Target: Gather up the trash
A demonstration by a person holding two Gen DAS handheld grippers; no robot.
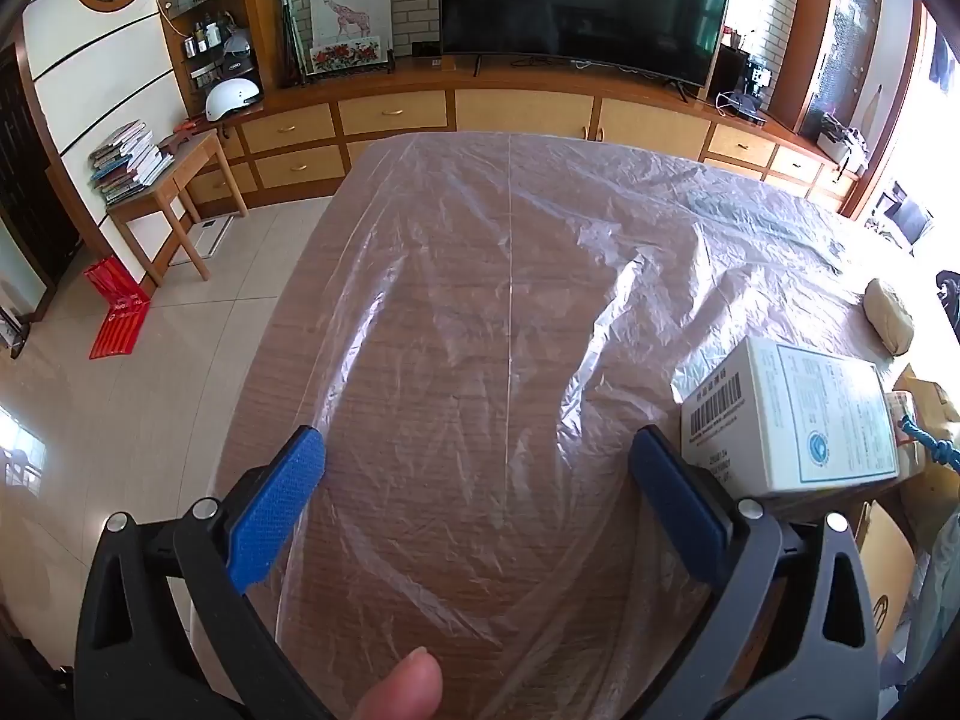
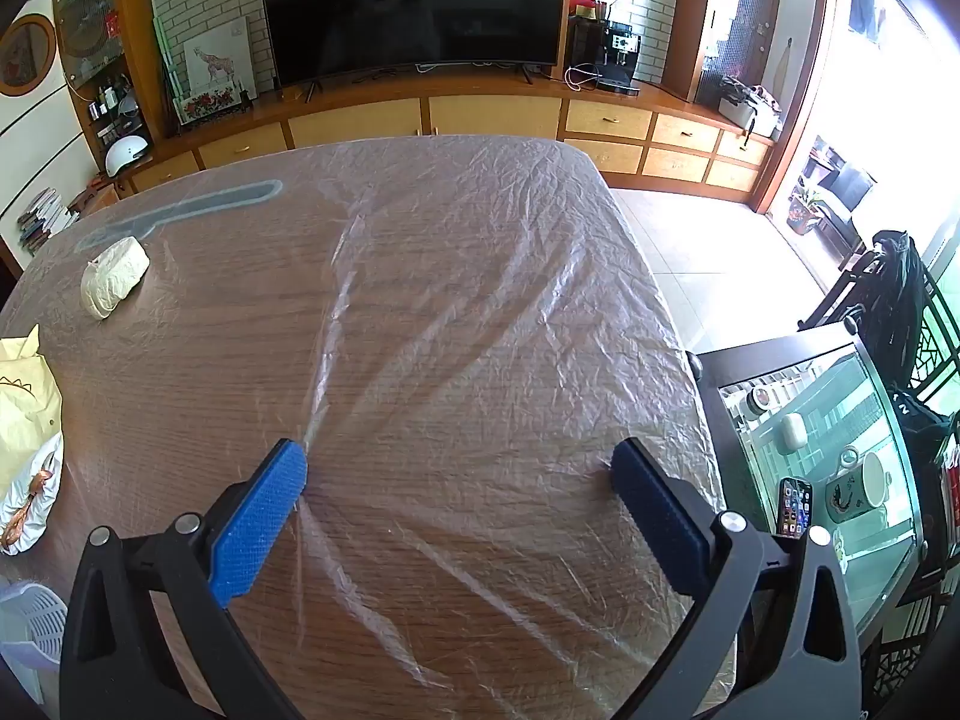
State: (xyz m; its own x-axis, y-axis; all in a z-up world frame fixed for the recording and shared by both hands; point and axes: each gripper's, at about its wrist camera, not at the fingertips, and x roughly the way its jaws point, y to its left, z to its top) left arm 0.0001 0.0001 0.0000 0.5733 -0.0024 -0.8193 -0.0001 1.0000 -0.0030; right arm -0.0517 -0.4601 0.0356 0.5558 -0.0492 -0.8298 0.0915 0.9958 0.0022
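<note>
A wooden table [image 1: 456, 360] covered by clear plastic sheet fills both views. In the left wrist view my left gripper [image 1: 477, 450] is open and empty above the table; a white box with a barcode [image 1: 792, 414] lies just right of it and a crumpled beige wad [image 1: 888, 315] sits farther right. In the right wrist view my right gripper [image 2: 459, 462] is open and empty over the table [image 2: 456, 330]. A crumpled white wad [image 2: 114, 285] lies far left, with a yellow bag [image 2: 24, 402] and a white wrapper [image 2: 30, 498] at the left edge.
A white slatted basket [image 2: 30, 630] is at the lower left of the right wrist view. A glass-topped side table [image 2: 828, 450] with a phone and mug stands right of the table. A TV cabinet [image 1: 480, 108] runs along the far wall. Cardboard boxes [image 1: 888, 570] sit at right.
</note>
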